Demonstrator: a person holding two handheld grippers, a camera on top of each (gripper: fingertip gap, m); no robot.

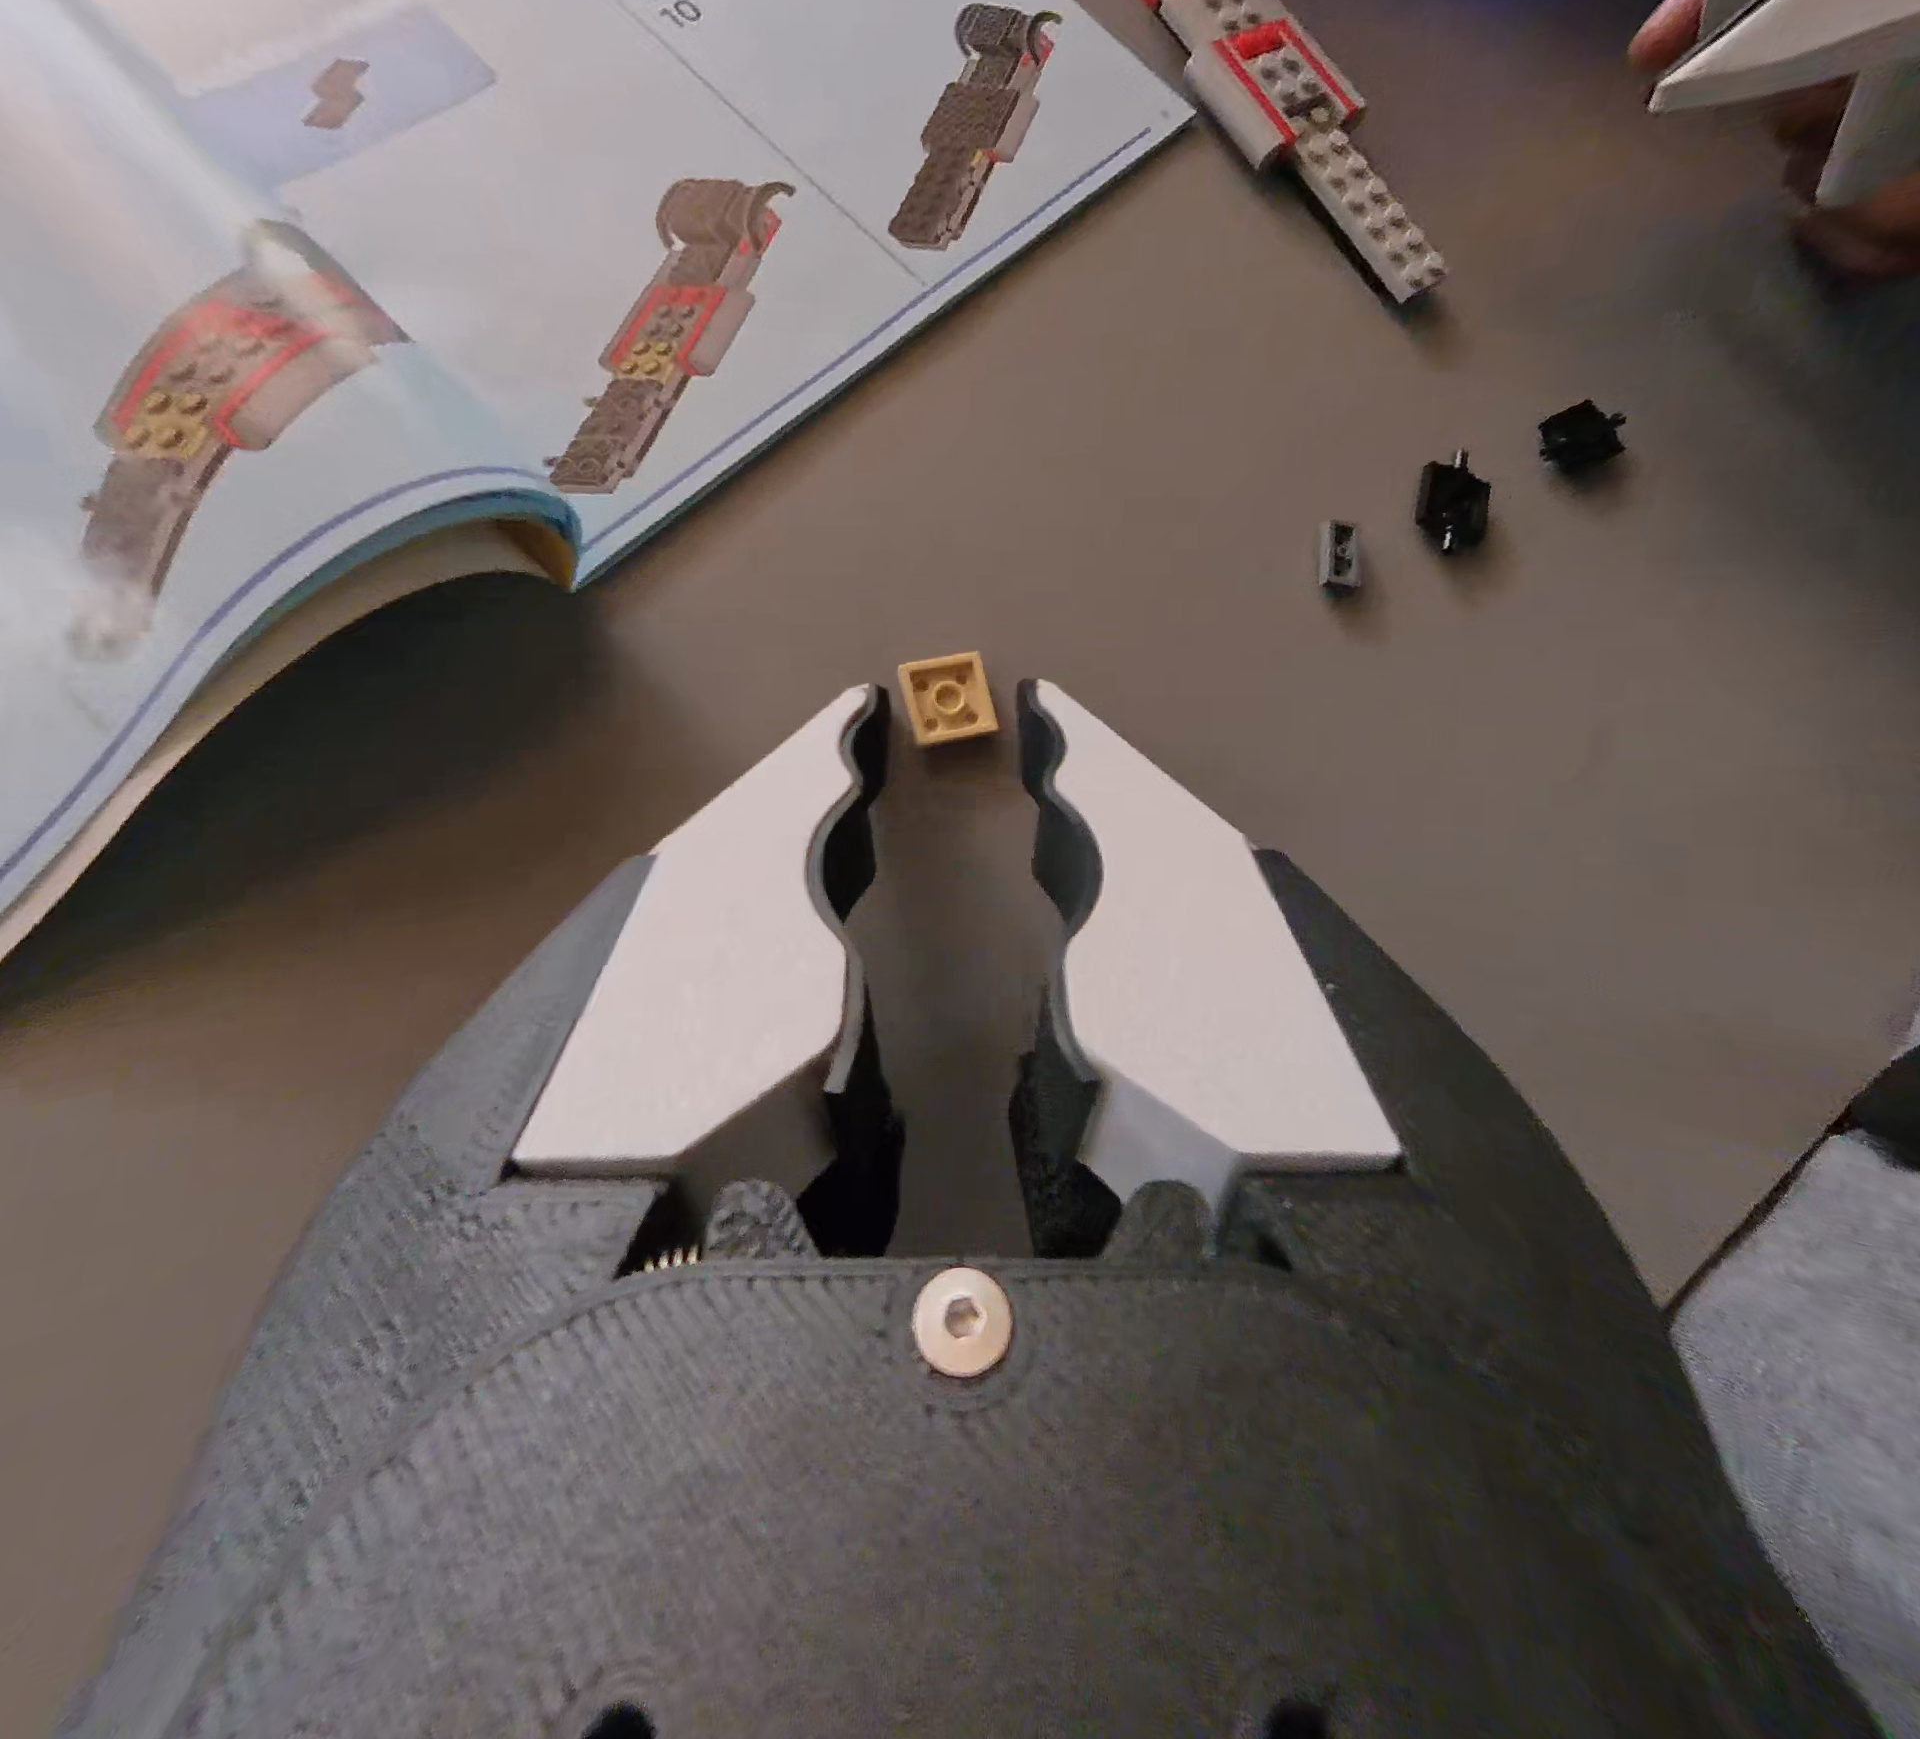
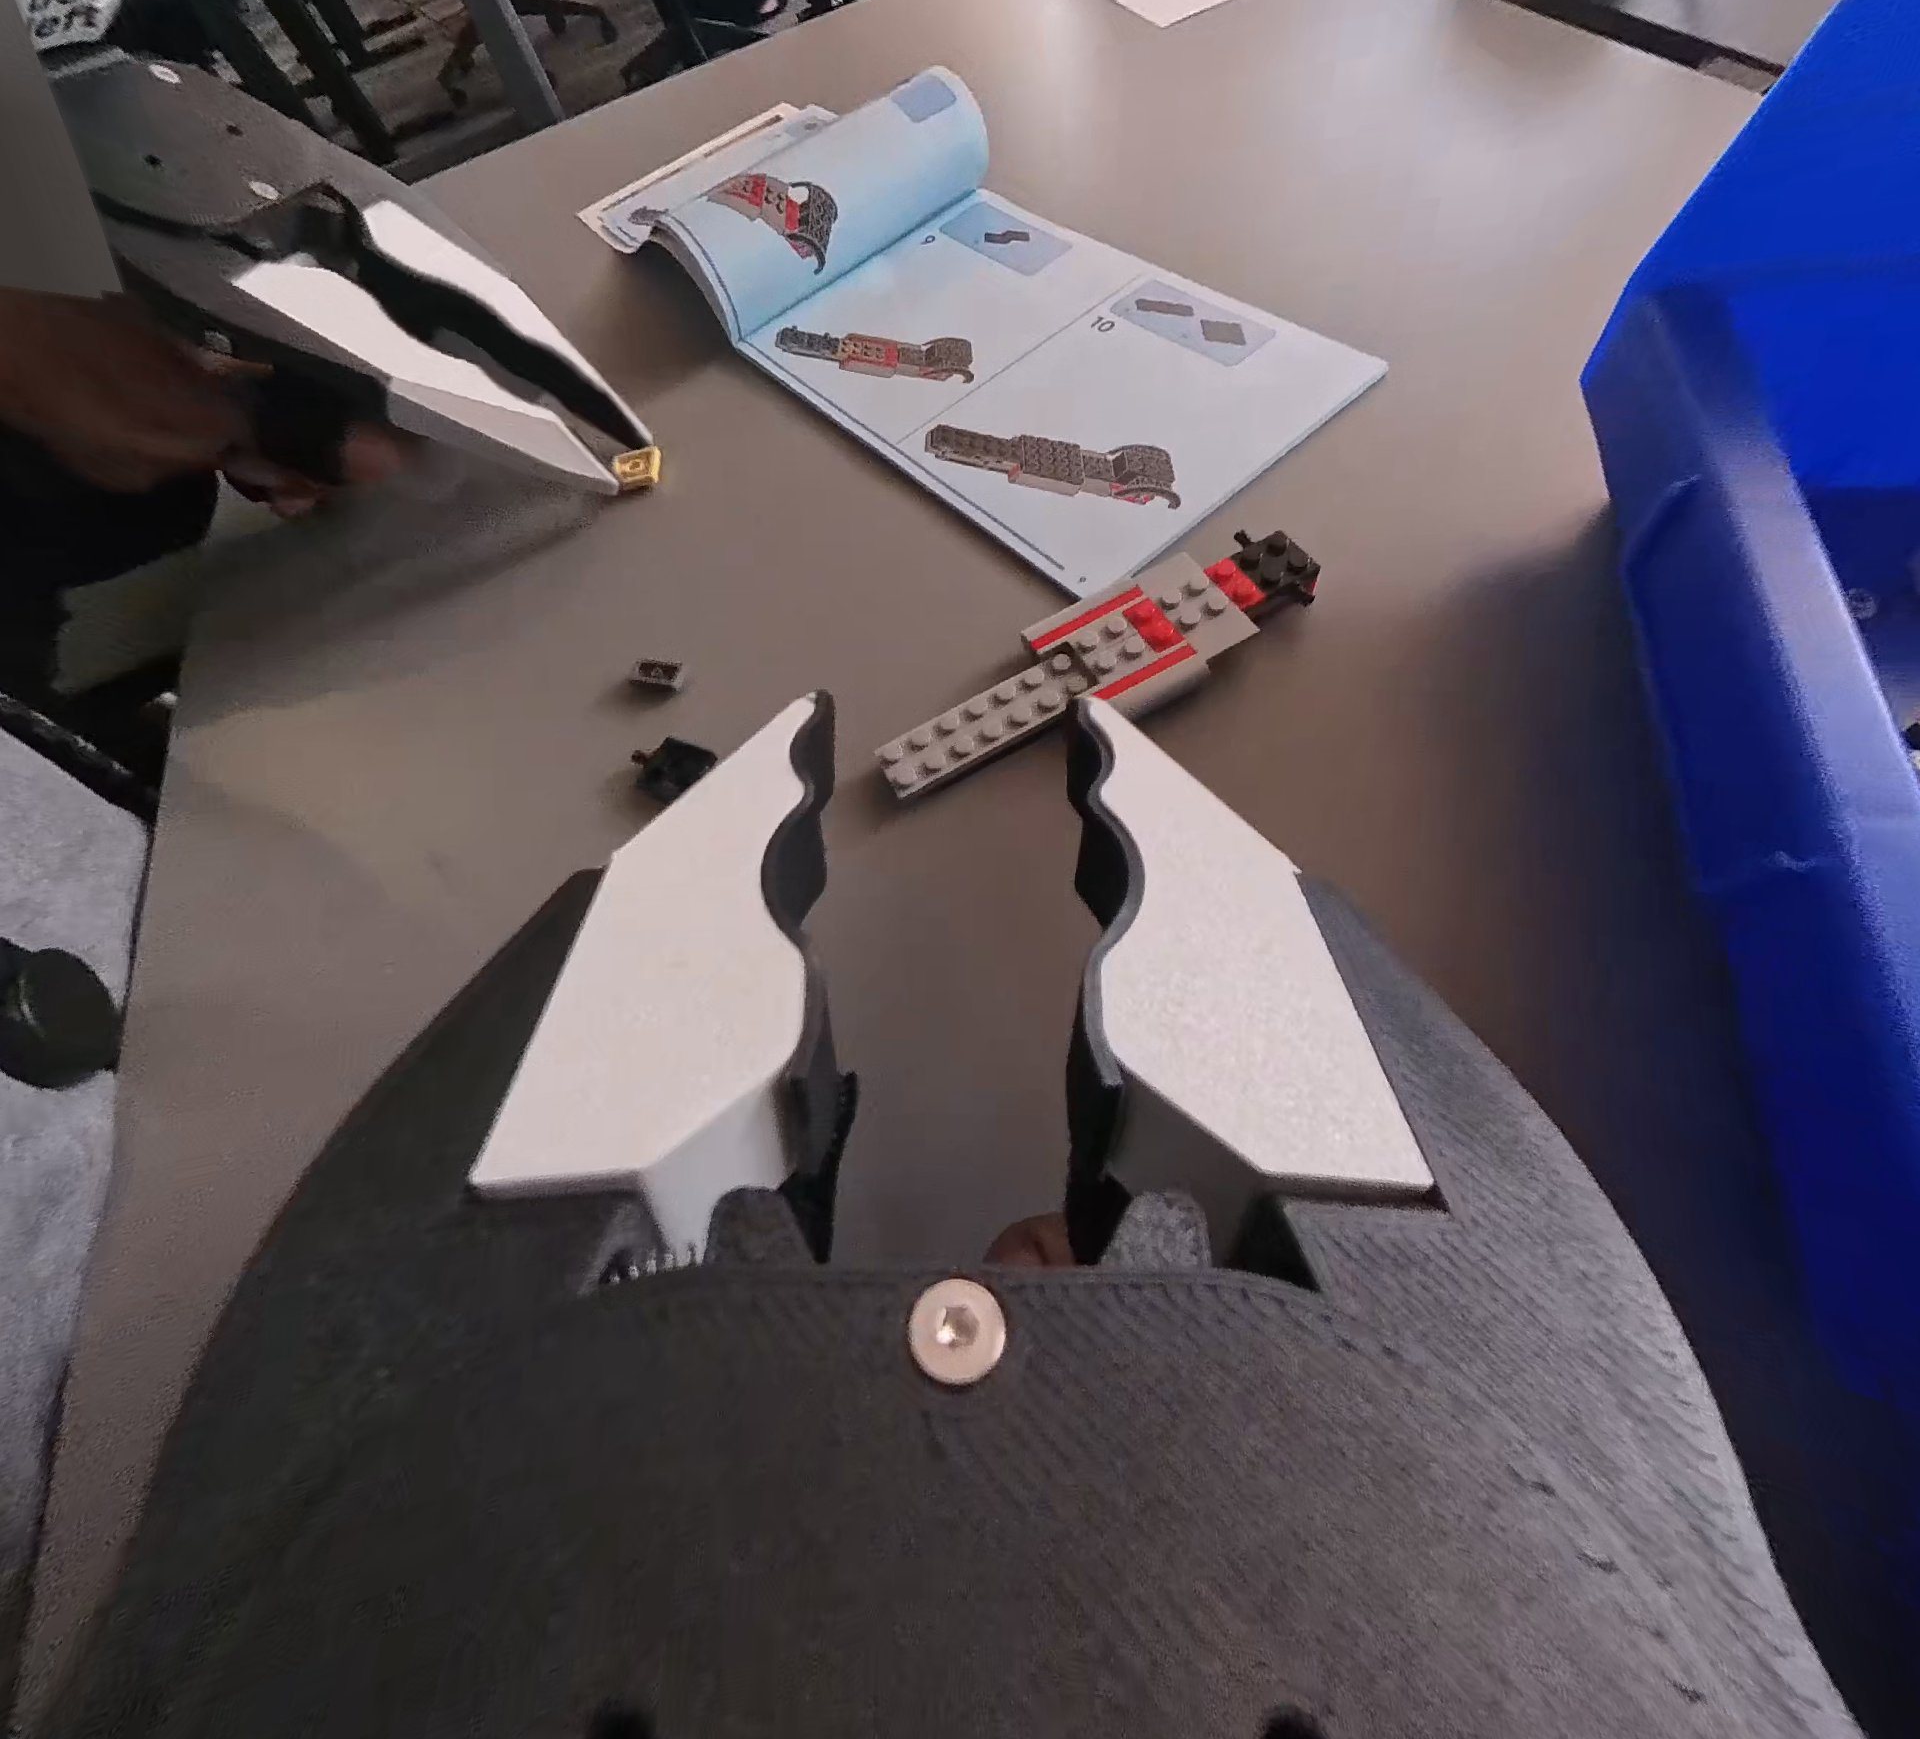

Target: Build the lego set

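Observation:
A tan 2x2 plate (image 1: 948,698) lies on the brown table, studs down. My left gripper (image 1: 951,700) is open with its fingertips on either side of the plate, a small gap each side. The right wrist view shows the same: the left gripper (image 2: 621,471) with its tips at the tan plate (image 2: 636,465). The partial build (image 1: 1288,100), a long grey plate with red and black parts, lies farther right. My right gripper (image 2: 951,710) is open and empty just short of the build's (image 2: 1101,661) long grey end.
An open instruction booklet (image 1: 520,235) (image 2: 987,318) lies at the back left. Two black pieces (image 1: 1452,505) (image 1: 1579,434) and a small dark grey piece (image 1: 1342,555) lie between the grippers. A blue bin (image 2: 1766,546) stands on the right. The table edge runs along the left. My hands' fingertips stand some 20 cm from each other. My left tips are roughly 8 cm from the small dark grey piece (image 1: 1342,555). It turns up in the right wrist view (image 2: 652,672) as well.

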